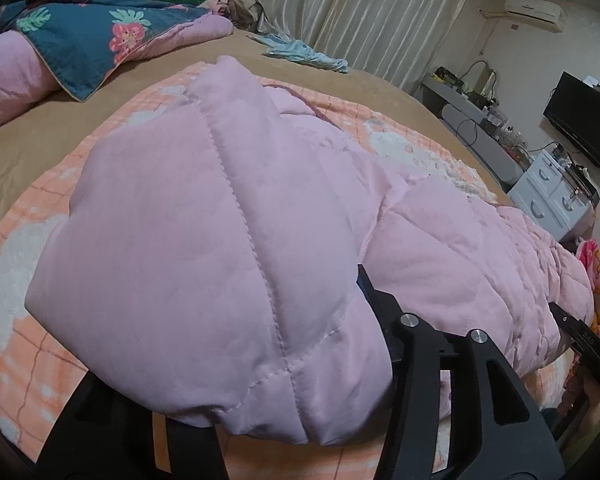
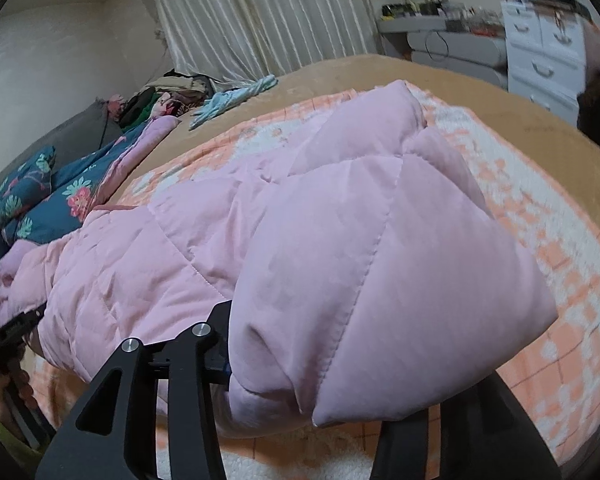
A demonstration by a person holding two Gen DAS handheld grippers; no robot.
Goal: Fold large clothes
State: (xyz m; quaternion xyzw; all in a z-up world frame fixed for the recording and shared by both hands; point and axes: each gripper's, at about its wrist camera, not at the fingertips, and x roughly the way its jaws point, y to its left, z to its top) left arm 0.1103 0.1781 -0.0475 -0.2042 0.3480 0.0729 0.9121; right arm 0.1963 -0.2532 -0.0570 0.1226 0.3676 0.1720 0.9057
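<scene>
A large pink quilted puffer coat (image 1: pixel 204 232) lies across an orange and white checked blanket (image 1: pixel 32 364) on the bed. My left gripper (image 1: pixel 300 412) is shut on a thick fold of the coat at its near edge, with the fabric bulging over the fingers and hiding the tips. My right gripper (image 2: pixel 324 396) is shut on another thick fold of the same coat (image 2: pixel 340 248) at its other end. The right gripper also shows at the right edge of the left wrist view (image 1: pixel 580 332), and the left one at the left edge of the right wrist view (image 2: pixel 16 328).
A blue floral duvet with pink lining (image 1: pixel 80 28) lies at the bed's far left. A light blue garment (image 1: pixel 300 52) lies near the curtains (image 1: pixel 360 12). A pile of clothes (image 2: pixel 172 92) sits by the wall. White drawers (image 1: pixel 552 196), a desk and a TV (image 1: pixel 584 120) stand at the right.
</scene>
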